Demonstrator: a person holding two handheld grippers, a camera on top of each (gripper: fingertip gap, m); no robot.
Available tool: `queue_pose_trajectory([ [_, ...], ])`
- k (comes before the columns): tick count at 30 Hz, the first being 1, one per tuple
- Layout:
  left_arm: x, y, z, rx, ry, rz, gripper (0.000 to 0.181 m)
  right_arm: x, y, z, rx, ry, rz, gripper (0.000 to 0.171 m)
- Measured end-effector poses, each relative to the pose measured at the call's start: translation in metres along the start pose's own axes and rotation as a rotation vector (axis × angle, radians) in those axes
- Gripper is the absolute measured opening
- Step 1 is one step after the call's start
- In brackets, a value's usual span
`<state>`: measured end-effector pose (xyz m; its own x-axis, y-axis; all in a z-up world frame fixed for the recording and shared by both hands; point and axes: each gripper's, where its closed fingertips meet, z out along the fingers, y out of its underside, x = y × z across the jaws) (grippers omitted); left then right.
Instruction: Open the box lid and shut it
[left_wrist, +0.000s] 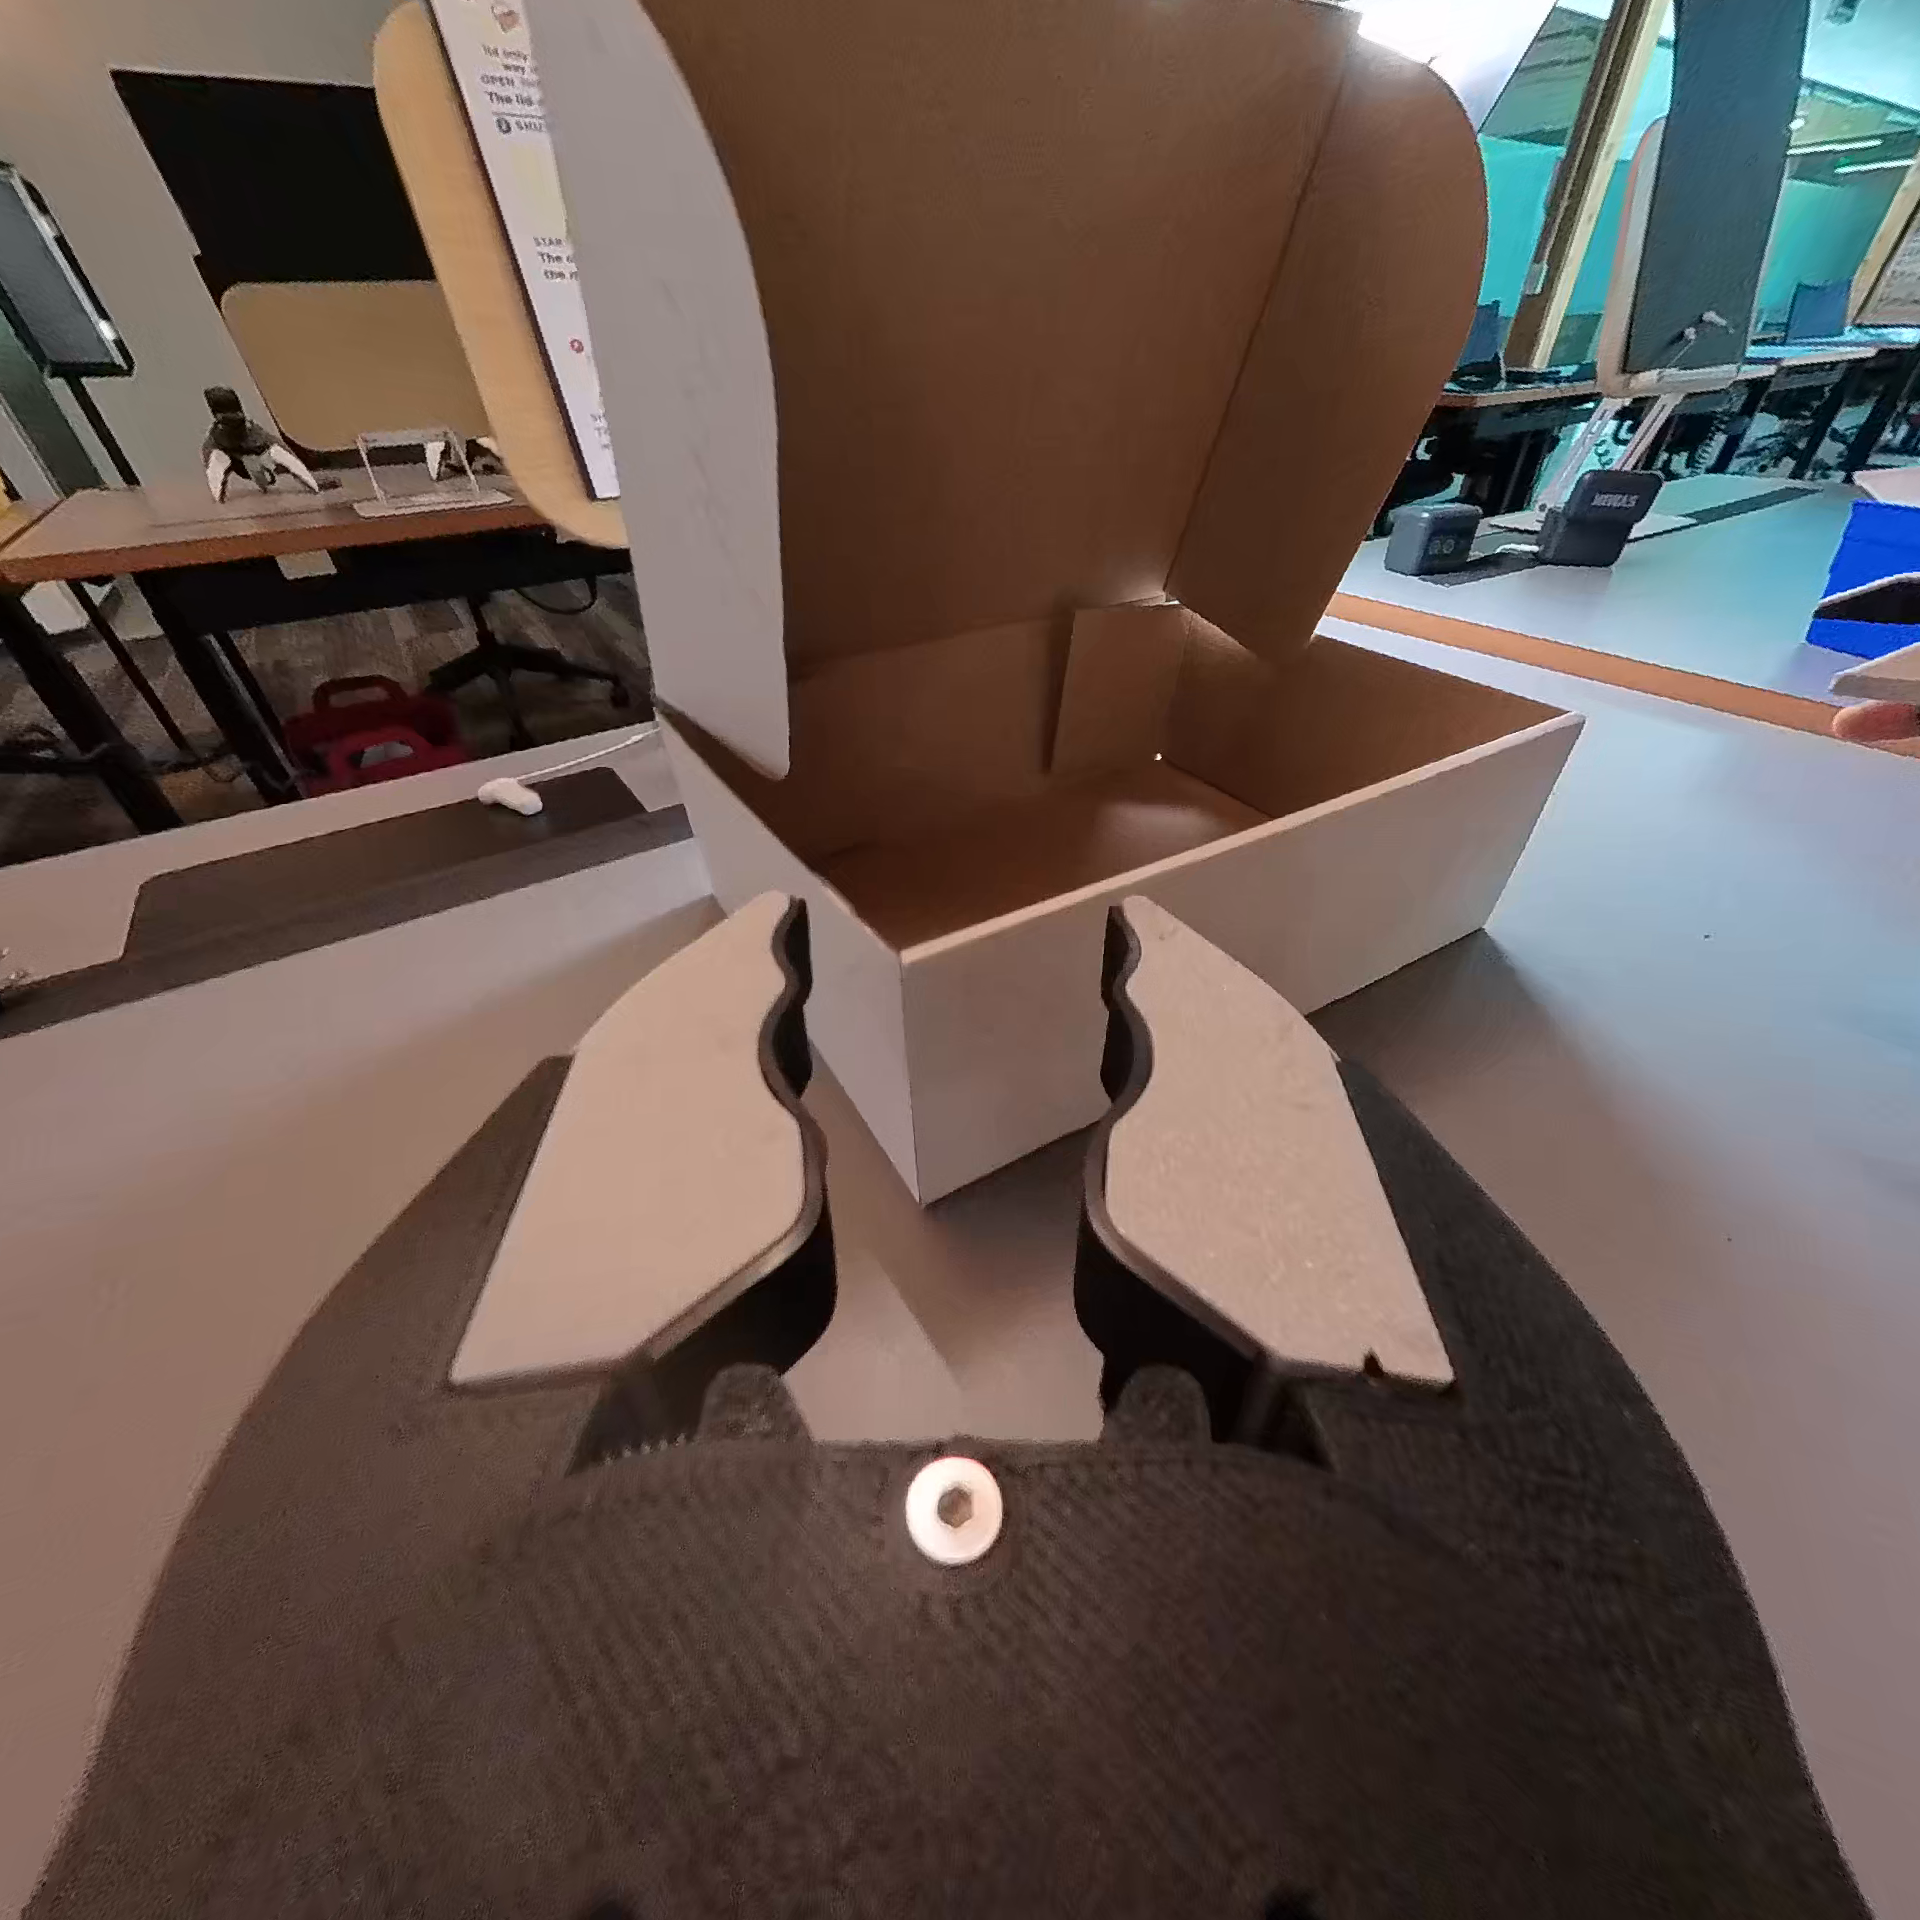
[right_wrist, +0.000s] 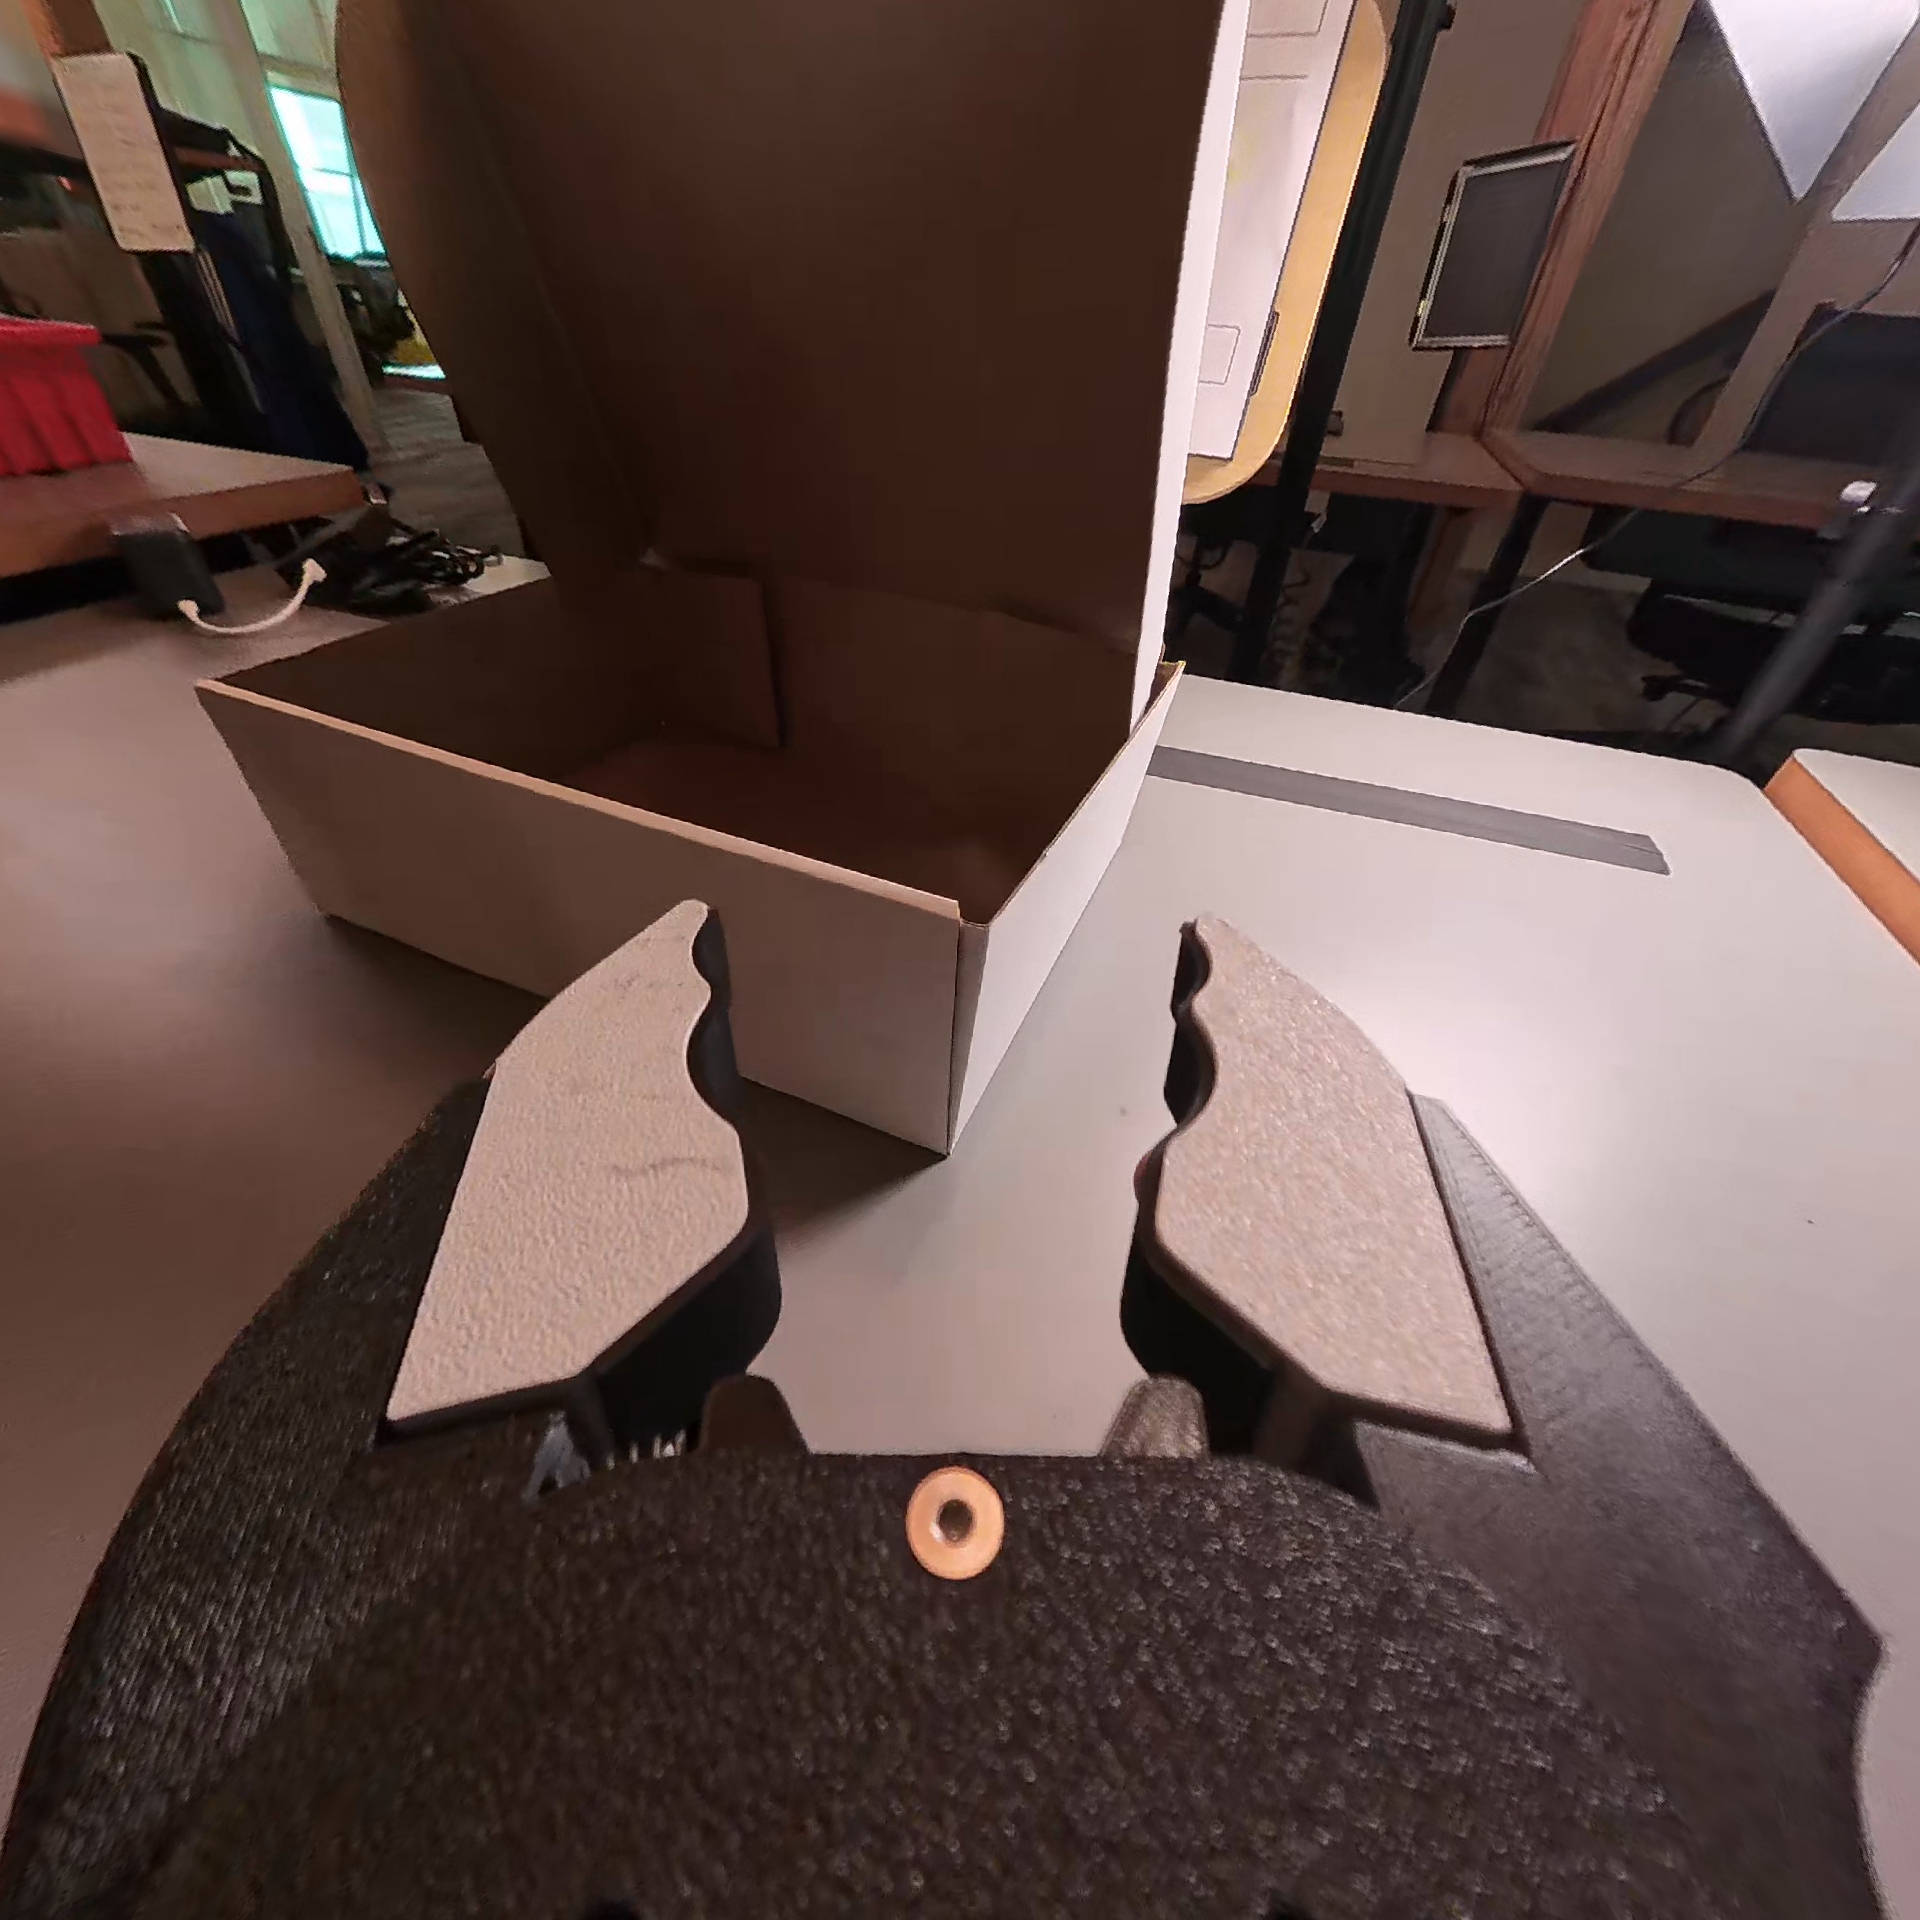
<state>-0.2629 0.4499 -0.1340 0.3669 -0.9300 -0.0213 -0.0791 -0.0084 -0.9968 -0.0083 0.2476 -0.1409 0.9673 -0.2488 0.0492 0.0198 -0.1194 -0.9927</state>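
Box (left_wrist: 1195, 935): a white cardboard box with a brown inside is seen at the centre of the left wrist view, resting on a grey table (left_wrist: 1662, 1091); nothing is seen inside it.
Box in the right wrist view (right_wrist: 623, 894): it is placed left of centre, with one corner turned toward the camera.
Lid (left_wrist: 1039, 364): it is raised upright at the far side of the box and fills the upper centre of the frame; a side flap (left_wrist: 707, 468) hangs at its left edge.
Lid in the right wrist view (right_wrist: 831, 312): its brown inner face is shown across the upper centre.
Left gripper (left_wrist: 956, 935): its jaws are spread apart and nothing is held; the near corner of the box is framed between the fingertips, and contact cannot be told.
Right gripper (right_wrist: 945, 935): its jaws are spread wide and nothing is held; the box corner is seen between the fingertips, slightly beyond them.
Other gripper: a pale tip is glimpsed at the right edge of the left wrist view.
Background: desks and chairs are seen in the upper corners of both views.
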Motion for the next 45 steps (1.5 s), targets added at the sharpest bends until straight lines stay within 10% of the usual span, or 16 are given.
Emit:
queue_pose_trajectory([
  [45,0.002,0.035,-0.023,0.012,-0.041,-0.085,0.035,-0.016,0.017,0.009,-0.027,-0.046,0.025,0.072],
])
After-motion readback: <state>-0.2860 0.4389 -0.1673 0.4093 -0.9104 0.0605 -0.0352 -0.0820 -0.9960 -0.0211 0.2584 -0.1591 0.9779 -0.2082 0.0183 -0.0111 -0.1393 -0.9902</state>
